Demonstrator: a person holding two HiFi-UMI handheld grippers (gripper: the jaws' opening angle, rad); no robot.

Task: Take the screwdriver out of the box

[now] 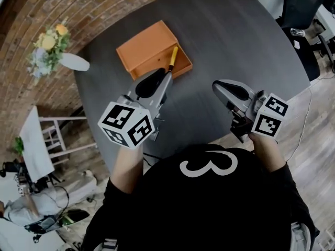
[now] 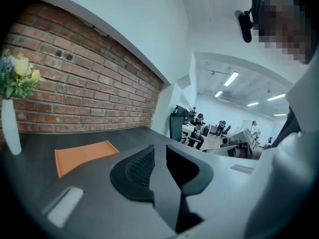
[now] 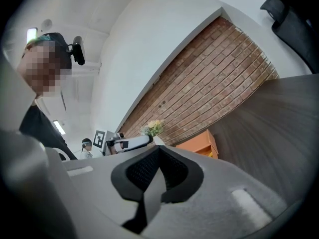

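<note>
The person [image 1: 209, 203] in a black shirt is standing at the edge of a dark round table [image 1: 241, 41] and holding both tools out over it.

The left gripper [image 1: 157, 81] is pointing up the table toward the box, and its marker cube [image 1: 125, 123] is sitting nearest the person's body. Its fingers [image 2: 133, 166] are standing a little apart, leaving a narrow slit between the pads. Only bare tabletop is showing through that slit, so they are gripping nothing and touching nothing.

The right gripper [image 1: 224, 89] is hanging off to the side, well apart from the box, with its own cube [image 1: 270, 117] back by the hand. In the right gripper view its fingers [image 3: 142, 171] are meeting at the tips, and nothing is caught between them.

Just beyond the left gripper's tip, the orange box [image 1: 152, 46] is lying flat on the table with its near side open. From the left gripper view the box [image 2: 82, 155] is sitting to the left of the jaws and clear of them.

The screwdriver [image 1: 173, 57] is resting in that open part at the box's right end, yellow handle angled up and away.

Farther off, a white vase [image 1: 73, 61] of flowers [image 1: 49, 43] is standing at the table's far left edge, in front of the brick wall [image 1: 78, 9].
</note>
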